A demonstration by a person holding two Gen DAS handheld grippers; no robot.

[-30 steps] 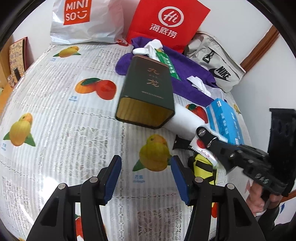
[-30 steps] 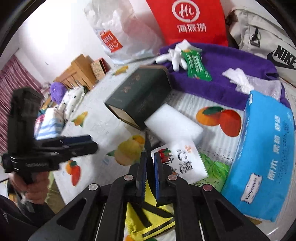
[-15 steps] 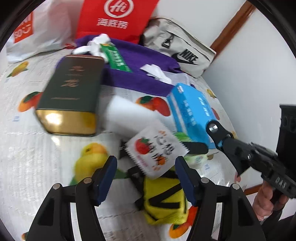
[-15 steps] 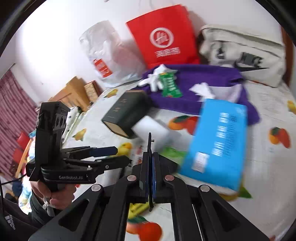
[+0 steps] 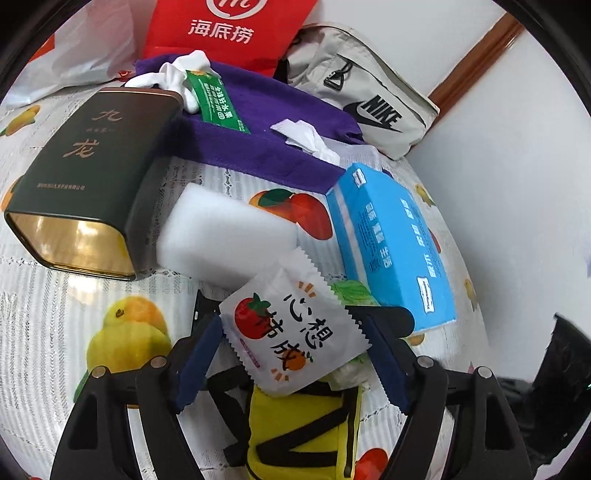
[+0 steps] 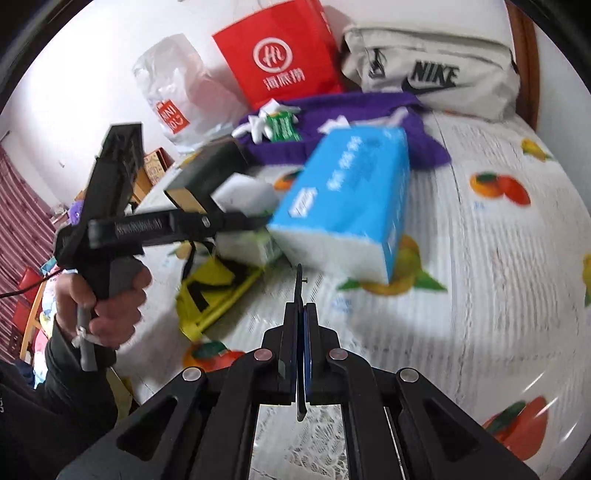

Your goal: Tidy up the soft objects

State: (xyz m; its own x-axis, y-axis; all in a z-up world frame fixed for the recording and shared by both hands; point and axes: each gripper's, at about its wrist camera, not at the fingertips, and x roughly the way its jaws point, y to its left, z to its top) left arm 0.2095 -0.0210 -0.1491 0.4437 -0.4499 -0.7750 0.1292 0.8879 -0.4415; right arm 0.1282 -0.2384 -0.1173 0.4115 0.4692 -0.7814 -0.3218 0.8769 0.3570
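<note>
A white fruit-print sachet (image 5: 291,332) lies on a yellow-and-black pouch (image 5: 295,424), right between the blue pads of my left gripper (image 5: 291,354). Its jaws are opening and the pads stand just off the sachet's edges. Behind it lie a white sponge (image 5: 225,236), a blue tissue pack (image 5: 395,240) and a purple towel (image 5: 258,122). In the right wrist view my left gripper (image 6: 258,219) reaches over this pile. My right gripper (image 6: 300,306) hangs shut over bare tablecloth, in front of the tissue pack (image 6: 347,199). A thin black strip shows edge-on between its pads.
A dark green tin (image 5: 85,177) lies on its side at the left. A green sachet (image 5: 218,99) and crumpled white tissue (image 5: 306,136) rest on the towel. A red bag (image 5: 229,29), a plastic bag (image 5: 74,55) and a Nike bag (image 5: 369,92) line the wall.
My left gripper swung right from the tin to the fruit-print sachet and its jaws widened around it. My right gripper, still shut, pulled back from the pile toward the right.
</note>
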